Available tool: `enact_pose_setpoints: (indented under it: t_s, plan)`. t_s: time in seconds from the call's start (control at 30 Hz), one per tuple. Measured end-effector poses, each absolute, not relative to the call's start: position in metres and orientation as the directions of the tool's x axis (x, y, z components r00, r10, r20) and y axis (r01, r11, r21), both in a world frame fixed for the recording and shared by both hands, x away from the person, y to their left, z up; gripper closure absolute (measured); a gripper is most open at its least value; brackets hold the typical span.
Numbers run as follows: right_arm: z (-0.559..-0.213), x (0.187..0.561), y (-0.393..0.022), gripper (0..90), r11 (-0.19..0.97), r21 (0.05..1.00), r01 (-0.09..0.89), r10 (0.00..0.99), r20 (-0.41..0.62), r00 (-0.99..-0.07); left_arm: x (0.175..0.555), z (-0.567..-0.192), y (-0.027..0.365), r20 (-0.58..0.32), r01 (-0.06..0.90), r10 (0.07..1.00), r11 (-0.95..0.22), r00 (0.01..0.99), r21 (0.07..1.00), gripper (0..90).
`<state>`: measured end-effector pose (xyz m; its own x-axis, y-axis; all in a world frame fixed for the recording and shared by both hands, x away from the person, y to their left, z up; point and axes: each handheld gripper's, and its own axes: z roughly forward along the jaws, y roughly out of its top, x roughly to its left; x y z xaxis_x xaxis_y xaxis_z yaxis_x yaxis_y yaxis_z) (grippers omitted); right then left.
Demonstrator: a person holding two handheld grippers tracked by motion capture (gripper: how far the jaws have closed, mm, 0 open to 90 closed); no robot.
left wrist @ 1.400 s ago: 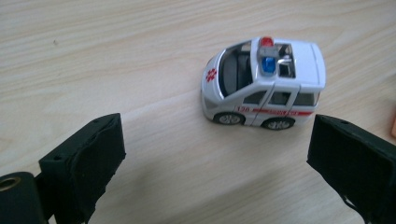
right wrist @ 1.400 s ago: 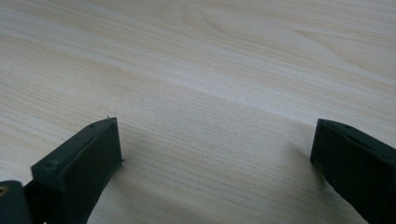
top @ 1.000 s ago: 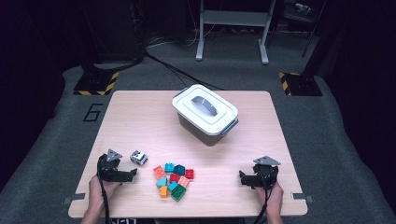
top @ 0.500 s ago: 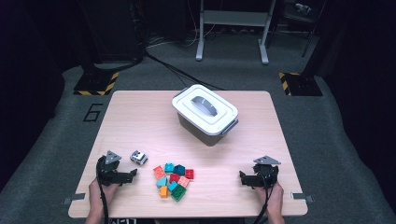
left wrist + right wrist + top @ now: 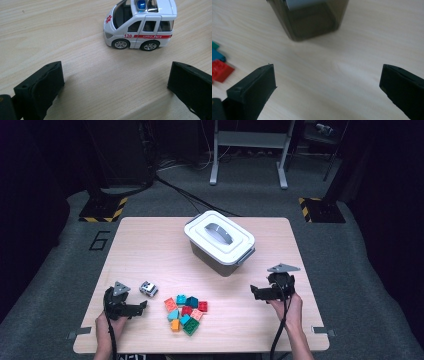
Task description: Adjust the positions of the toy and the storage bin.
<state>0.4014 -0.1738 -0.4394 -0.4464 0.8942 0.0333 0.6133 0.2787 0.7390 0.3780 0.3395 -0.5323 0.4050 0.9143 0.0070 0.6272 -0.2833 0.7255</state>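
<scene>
Because its jaws stand wide and empty, the left gripper [image 5: 115, 82] near the table's [image 5: 150, 245] front left corner looks lined up on the toy ambulance [image 5: 140, 23] just ahead; the right gripper [image 5: 327, 82], equally agape and empty-handed, faces the lidded box [image 5: 220, 242] mid-table. Compared with a second ago, neither gripper has visibly shifted; the bricks [image 5: 185, 312] lie unmoved by the front edge.

A metal stand [image 5: 248, 150] (grey) beyond the wooden table [image 5: 150, 250].
</scene>
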Motion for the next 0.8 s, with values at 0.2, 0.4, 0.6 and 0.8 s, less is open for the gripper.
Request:
enact_pose_setpoints:
  t_s: [0.2,0.4,0.6,0.8]
  plan:
    - [-0.407,0.422,-0.155,0.7,0.299,0.766,0.569,0.875,0.018,-0.483,0.378,-0.532,0.34,0.005,0.631,0.914,-0.284,0.405,0.722,0.3]
    - [-0.381,0.454,-0.123,1.1,0.319,0.77,0.553,0.86,0.009,-0.51,0.379,-0.531,0.34,0.009,0.632,0.911,-0.292,0.411,0.717,0.3]
    - [-0.376,0.477,-0.105,2.3,0.326,0.76,0.561,0.853,0.018,-0.521,0.38,-0.532,0.339,0.006,0.631,0.914,-0.285,0.406,0.722,0.3]
    - [-0.375,0.496,-0.086,6.6,0.355,0.745,0.565,0.848,-0.002,-0.53,0.38,-0.532,0.339,0.009,0.632,0.914,-0.289,0.407,0.719,0.4]
